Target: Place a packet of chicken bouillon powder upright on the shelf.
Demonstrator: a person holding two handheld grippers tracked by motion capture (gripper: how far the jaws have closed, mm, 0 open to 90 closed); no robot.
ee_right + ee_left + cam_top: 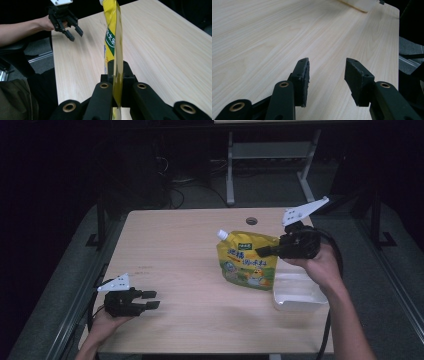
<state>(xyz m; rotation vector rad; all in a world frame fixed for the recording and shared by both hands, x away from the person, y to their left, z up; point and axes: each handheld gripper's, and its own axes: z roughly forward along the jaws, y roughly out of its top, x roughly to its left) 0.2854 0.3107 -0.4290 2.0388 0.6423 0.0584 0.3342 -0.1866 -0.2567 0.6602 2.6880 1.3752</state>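
- We see a white tray (pixel 298 292) on the desk (pixel 190 265), near its right edge and just beside the pouch.
- The desk is pale wood with a small round hole (pixel 251 221) near its far edge. The room around it is dark.
- Our right tongs (pixel 261 251) pinch the edge of the yellow pouch (pixel 246 261) and hold it up over the desk.
- Our left tongs (pixel 152 300) sit low at the near left corner, half open, with nothing in them.
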